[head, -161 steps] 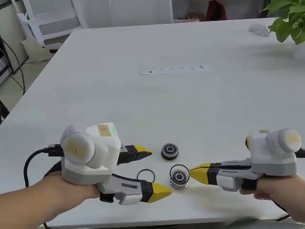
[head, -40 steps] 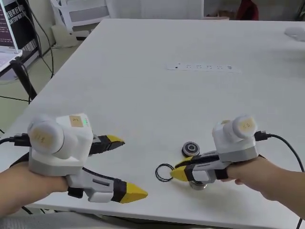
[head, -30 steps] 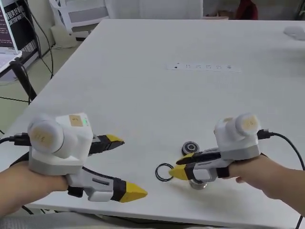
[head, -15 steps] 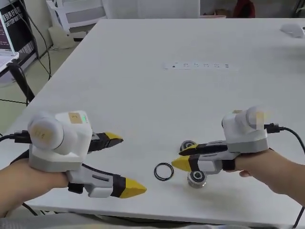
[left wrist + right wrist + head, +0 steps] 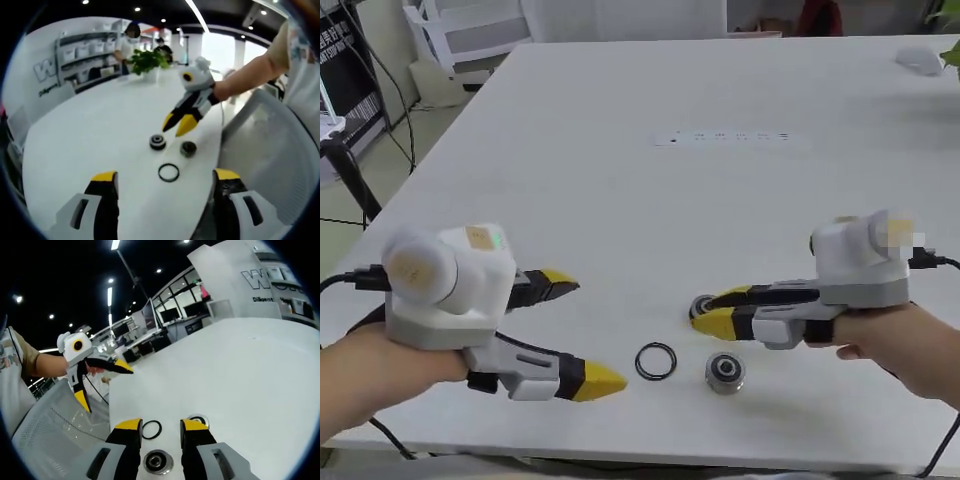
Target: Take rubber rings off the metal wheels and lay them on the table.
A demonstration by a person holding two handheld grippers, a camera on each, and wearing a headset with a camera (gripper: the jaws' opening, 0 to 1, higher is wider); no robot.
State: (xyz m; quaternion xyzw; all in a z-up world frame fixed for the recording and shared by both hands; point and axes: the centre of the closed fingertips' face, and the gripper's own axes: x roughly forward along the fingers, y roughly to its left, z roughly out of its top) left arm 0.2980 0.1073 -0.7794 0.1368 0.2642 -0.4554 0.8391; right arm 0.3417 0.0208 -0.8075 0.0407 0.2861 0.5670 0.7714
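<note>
Slip risk: left hand-held gripper (image 5: 588, 332), released, hangs left of the rubber ring (image 5: 655, 361) on the worktop (image 5: 620, 200). Just right of the ring, one wheel (image 5: 725, 372); behind-right, second wheel (image 5: 157, 142) at the tips of the right hand-held gripper (image 5: 703, 311), likewise released. Pinched unsteadied, it may skid away.

Big white counter (image 5: 620, 200), power strip (image 5: 720, 137) set in its middle. Off the left edge: pale floor (image 5: 410, 120) & white rack (image 5: 460, 30). Left gripper view: white shelving (image 5: 82, 60) w/ bins, potted plant (image 5: 145, 60), ceiling spots (image 5: 137, 9). Right gripper view: dark ceiling, strip lights (image 5: 110, 294), monitors (image 5: 170, 315), lettered white wall (image 5: 260, 275).
</note>
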